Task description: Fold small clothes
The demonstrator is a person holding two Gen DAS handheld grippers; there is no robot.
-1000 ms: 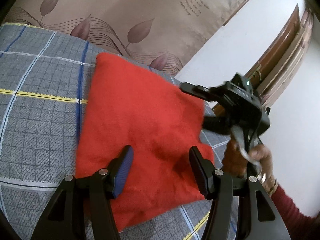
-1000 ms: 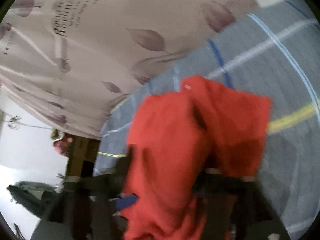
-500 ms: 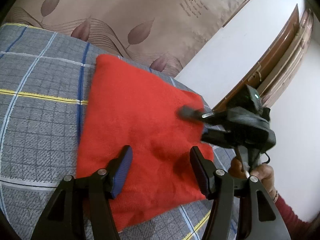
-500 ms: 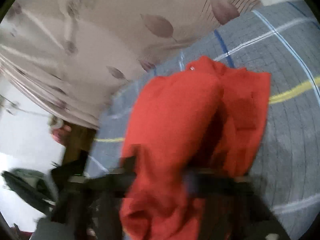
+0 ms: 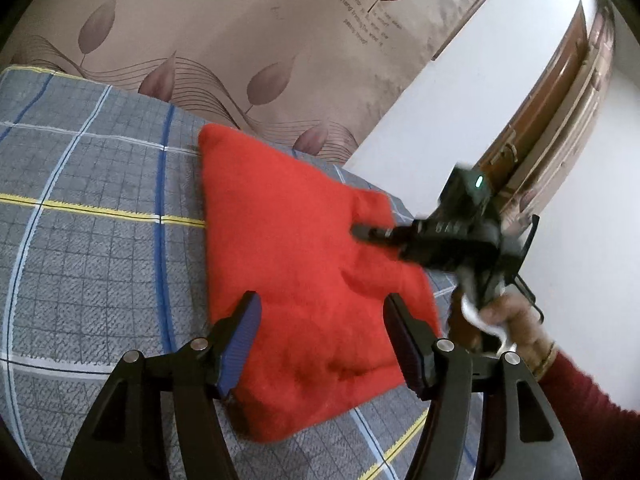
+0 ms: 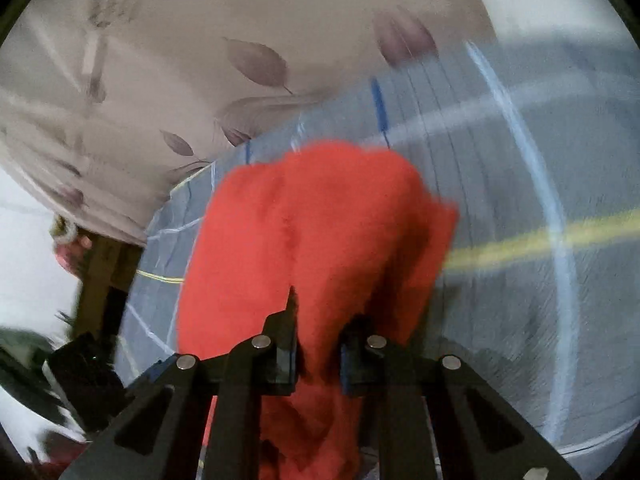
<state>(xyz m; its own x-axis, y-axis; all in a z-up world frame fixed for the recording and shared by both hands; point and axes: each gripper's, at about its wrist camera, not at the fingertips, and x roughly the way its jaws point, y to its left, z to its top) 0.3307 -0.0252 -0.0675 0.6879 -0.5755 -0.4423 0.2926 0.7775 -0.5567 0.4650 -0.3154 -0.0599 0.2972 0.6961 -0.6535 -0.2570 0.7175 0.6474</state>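
A red fleece garment [image 5: 288, 232] lies folded on a grey checked bedsheet [image 5: 80, 220]. My left gripper [image 5: 320, 308] hovers over the garment's near edge. Its jaws are opening and stand wide, with cloth below them but no pad pressing on it. My right gripper [image 5: 360, 232] reaches in from the right, held by a hand [image 5: 508, 316], with its tip on the garment's right side. In the right wrist view, the right gripper [image 6: 318, 320] is closing and its pads pinch a raised fold of the red garment [image 6: 320, 220].
A beige leaf-print headboard panel [image 5: 240, 20] rises behind the bed. A white wall and a wooden door [image 5: 560, 100] stand at the right. The bedsheet [image 6: 520, 300] stretches bare to the left of the garment. A red sleeve [image 5: 580, 392] enters from the lower right.
The right gripper dropped from the garment's far right corner onto its right side, and its wide jaws closed on a fold. The left gripper stayed where it was.
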